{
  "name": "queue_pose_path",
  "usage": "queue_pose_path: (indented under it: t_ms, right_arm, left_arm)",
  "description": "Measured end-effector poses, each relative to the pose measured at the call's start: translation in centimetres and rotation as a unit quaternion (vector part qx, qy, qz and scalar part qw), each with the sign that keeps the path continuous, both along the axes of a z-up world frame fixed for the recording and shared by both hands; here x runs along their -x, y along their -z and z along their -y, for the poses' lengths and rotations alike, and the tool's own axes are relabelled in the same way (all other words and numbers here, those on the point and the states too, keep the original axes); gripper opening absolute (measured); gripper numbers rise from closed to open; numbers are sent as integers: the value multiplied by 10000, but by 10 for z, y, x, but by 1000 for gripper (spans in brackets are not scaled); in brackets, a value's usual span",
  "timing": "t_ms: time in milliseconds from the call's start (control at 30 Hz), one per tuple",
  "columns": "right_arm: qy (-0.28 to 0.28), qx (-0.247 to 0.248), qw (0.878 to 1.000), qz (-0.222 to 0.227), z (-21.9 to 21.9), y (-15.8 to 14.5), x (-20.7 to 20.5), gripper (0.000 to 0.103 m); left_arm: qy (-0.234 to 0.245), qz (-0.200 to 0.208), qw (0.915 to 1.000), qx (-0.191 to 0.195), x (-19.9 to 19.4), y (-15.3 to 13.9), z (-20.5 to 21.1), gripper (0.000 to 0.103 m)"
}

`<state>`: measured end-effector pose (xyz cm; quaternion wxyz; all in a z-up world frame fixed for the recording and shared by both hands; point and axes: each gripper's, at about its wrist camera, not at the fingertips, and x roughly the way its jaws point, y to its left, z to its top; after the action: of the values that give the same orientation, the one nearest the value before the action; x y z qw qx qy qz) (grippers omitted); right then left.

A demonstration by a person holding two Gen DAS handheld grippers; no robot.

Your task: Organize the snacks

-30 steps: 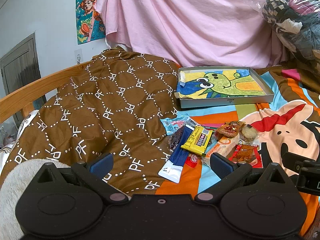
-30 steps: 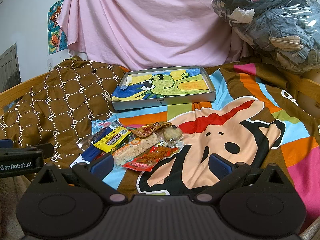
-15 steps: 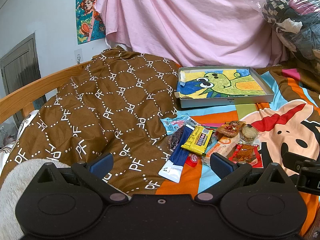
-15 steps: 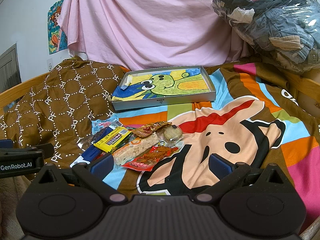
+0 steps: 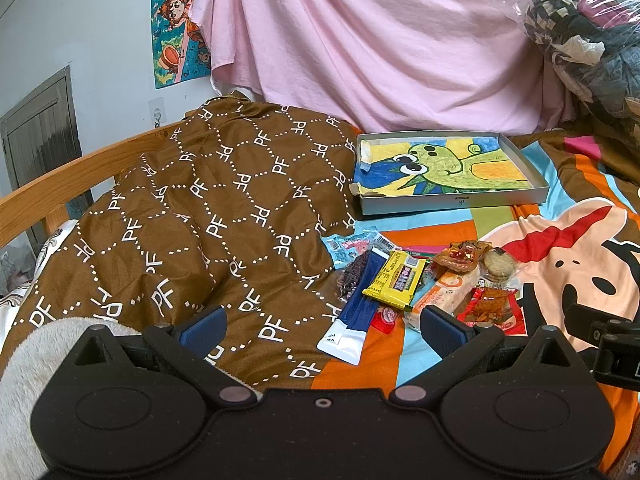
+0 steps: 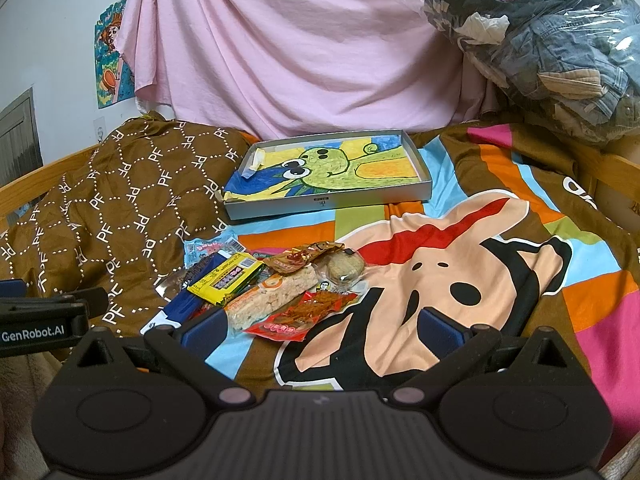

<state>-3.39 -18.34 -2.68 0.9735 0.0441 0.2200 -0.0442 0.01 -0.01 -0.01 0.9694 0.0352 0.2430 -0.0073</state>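
From my remote station, the bed cover (image 6: 520, 264) with its cartoon print spreads ahead of both claws and carries everything. The pink sheet (image 5: 380, 48) hangs across the far side, beyond all other items. The brown quilt (image 5: 192, 216), marked with white letters, lies bunched ahead-left of the left claw. A plastic-wrapped bundle of clothes (image 6: 552, 48) sits far ahead-right of the right claw.

The grey tray (image 6: 328, 202), lined with a green cartoon drawing, rests flat on the bed cover, straight ahead of the right claw and beyond the snacks.

The snack pile lies between the tray and the claws, just ahead of the right claw's left finger. The blue packet (image 5: 360, 304) lies lowest and nearest, its white end toward the left claw. The yellow packet (image 6: 226, 278) overlaps it. The rice bar (image 6: 272, 298) lies just beside the yellow packet. The red packet (image 6: 308, 314) touches the rice bar on the near side. The round cookie (image 6: 345, 267) lies beyond the red packet.

Left claw (image 5: 320, 326): released, fingers wide apart, holding nothing. Right claw (image 6: 320, 326): released, fingers wide apart, holding nothing, hovering over the bed cover.
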Motion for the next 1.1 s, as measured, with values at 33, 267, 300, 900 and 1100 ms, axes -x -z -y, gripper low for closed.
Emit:
queue_pose_path:
  t_ms: [33, 267, 300, 900, 1100]
  right_arm:
    - [-2, 1, 10000, -1, 0, 0, 0, 103]
    - [-8, 6, 10000, 0, 1, -1, 0, 103]
    - [-8, 11, 10000, -1, 1, -1, 0, 103]
    - [41, -78, 9999, -108, 4, 0, -2, 103]
    - [36, -160, 9995, -259, 10, -3, -11, 103]
  left_arm:
    - [0, 0, 10000, 0, 0, 0, 0, 102]
    - [8, -14, 10000, -27, 0, 0, 0, 102]
    - [8, -11, 10000, -23, 0, 0, 0, 102]
    - [135, -224, 9996, -101, -8, 1, 0, 102]
    - [178, -454, 9988, -104, -20, -2, 0, 102]
